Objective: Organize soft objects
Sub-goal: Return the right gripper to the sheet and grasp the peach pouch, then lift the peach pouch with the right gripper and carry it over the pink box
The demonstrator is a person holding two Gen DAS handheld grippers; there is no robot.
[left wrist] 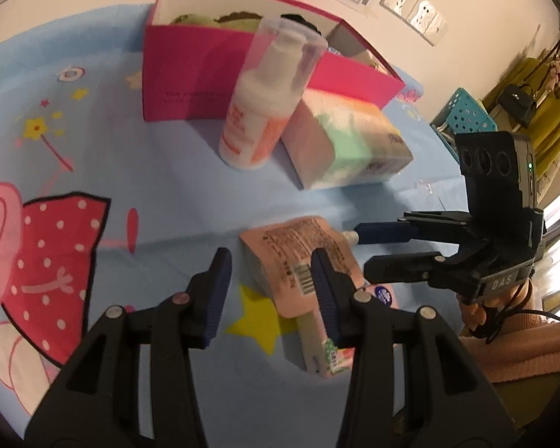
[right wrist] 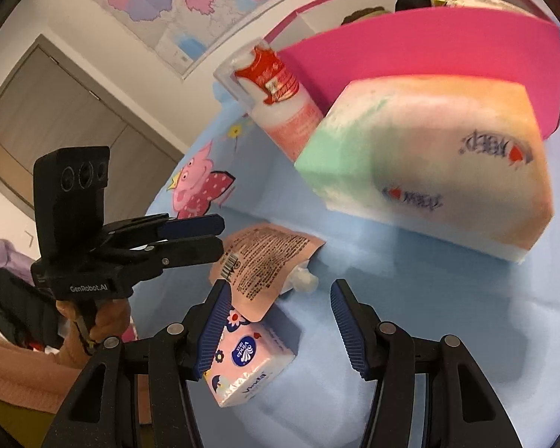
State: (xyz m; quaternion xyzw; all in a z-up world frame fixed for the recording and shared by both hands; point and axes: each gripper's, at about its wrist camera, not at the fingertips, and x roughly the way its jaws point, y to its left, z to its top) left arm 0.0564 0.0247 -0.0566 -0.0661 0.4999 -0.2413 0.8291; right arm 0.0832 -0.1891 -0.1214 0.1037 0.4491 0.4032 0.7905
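A pink spouted pouch lies on the blue cartoon cloth, resting partly on a small pink Vinda tissue pack. The pouch also shows in the right wrist view. My left gripper is open, its right finger over the pouch. My right gripper is open just above the pouch spout and tissue pack; in the left wrist view it comes in from the right. A large pastel tissue pack lies behind. A pink box holds several soft items.
A white pump bottle with a clear cap stands in front of the pink box, next to the large tissue pack. A teal basket sits beyond the cloth's right edge. A wall with a map is behind.
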